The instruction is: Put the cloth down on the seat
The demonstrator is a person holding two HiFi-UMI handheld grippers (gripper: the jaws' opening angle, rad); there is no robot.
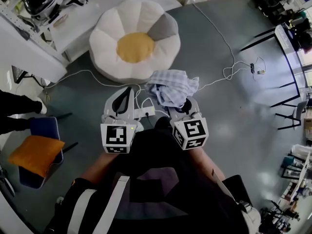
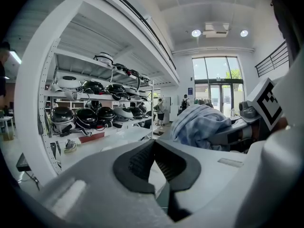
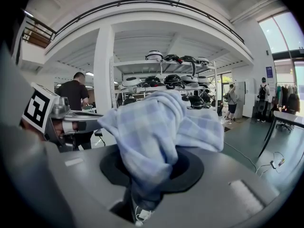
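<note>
The seat (image 1: 134, 40) is a flower-shaped beanbag on the grey floor, with white petals, one grey petal and a yellow centre. A blue-and-white checked cloth (image 1: 170, 87) hangs bunched in the air just short of the seat's near right edge. My right gripper (image 1: 186, 104) is shut on it, and in the right gripper view the cloth (image 3: 156, 127) spills up out of the jaws and hides their tips. My left gripper (image 1: 126, 94) is held beside it at the same height, shut with nothing in it; its ribbed pads (image 2: 142, 160) meet at the tips. The cloth (image 2: 202, 125) shows to its right.
A blue chair with an orange cushion (image 1: 36, 155) stands at the left, beside a person's dark legs (image 1: 14, 111). White cables (image 1: 229, 67) run across the floor right of the seat. White shelving (image 1: 29, 43) with helmets (image 2: 95, 113) lies behind the seat; black desk legs (image 1: 282, 96) at right.
</note>
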